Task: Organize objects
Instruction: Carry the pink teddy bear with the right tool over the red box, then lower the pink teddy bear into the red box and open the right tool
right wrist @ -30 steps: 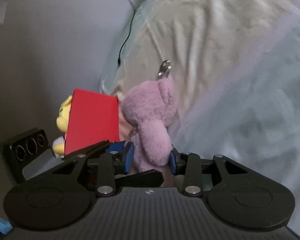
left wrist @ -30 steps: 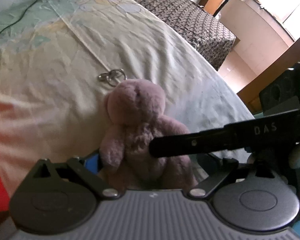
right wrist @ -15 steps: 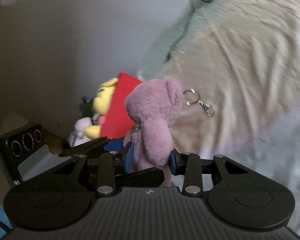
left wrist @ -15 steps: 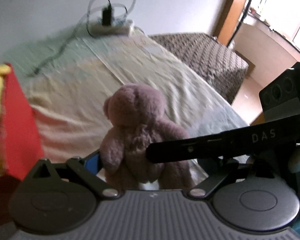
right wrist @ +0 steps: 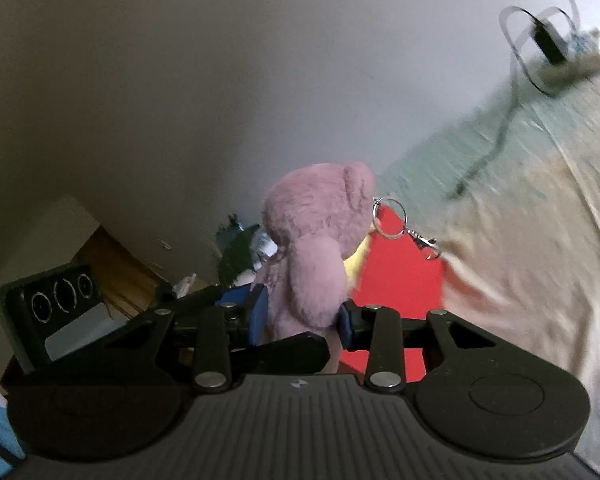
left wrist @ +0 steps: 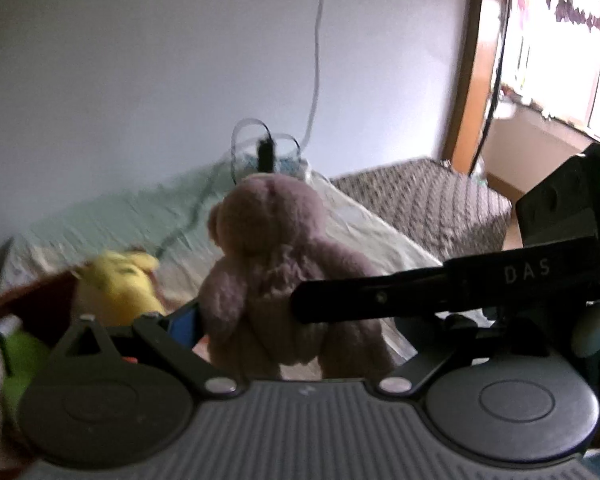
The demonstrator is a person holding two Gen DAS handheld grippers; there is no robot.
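Observation:
A pink plush bear (left wrist: 276, 256) with a metal keyring (right wrist: 390, 216) at its ear hangs in the air, held from two sides. My left gripper (left wrist: 284, 328) is shut on its lower body. My right gripper (right wrist: 300, 316) is shut on its waist between blue pads (right wrist: 256, 314). The right gripper's black finger (left wrist: 380, 300) crosses in front of the bear in the left wrist view. A red box (right wrist: 396, 272) stands just behind and below the bear, with a yellow plush toy (left wrist: 116, 284) in it.
The bed sheet (right wrist: 520, 240) stretches away to the right. A power strip with cables (left wrist: 268, 160) lies at its far end by the wall. A patterned cover (left wrist: 428, 208) lies beyond, near a doorway. More soft toys (left wrist: 20, 356) sit at the far left.
Both grippers have lifted the pink bear off the sheet and swung it toward the red box. The keyring now dangles free, and the view has tilted up to the wall.

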